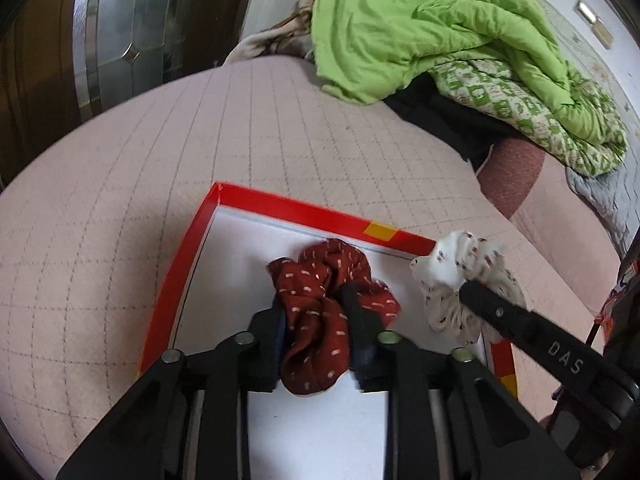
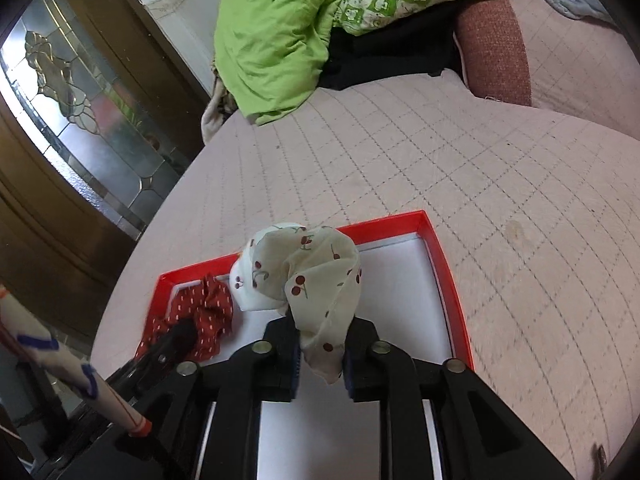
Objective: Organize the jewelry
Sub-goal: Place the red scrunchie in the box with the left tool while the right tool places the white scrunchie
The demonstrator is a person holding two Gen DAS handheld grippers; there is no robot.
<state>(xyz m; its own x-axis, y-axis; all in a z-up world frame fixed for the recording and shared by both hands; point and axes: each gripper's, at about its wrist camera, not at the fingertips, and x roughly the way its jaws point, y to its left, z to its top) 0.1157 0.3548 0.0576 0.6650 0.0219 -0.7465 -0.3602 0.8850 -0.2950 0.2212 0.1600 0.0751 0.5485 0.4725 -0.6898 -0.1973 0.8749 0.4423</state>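
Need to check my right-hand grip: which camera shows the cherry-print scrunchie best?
Right wrist view: the cherry-print scrunchie sits centred, pinched between the right gripper fingers. Left wrist view shows it only at the edge, partly hidden.

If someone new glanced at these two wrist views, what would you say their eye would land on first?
Probably the red-rimmed box with its white floor, lying on the pink quilted bed. Over it, the left gripper pinches a dark red dotted scrunchie, and the right gripper pinches a cream cherry-print scrunchie beside it. Behind them, a bright green comforter is heaped at the far side of the bed.
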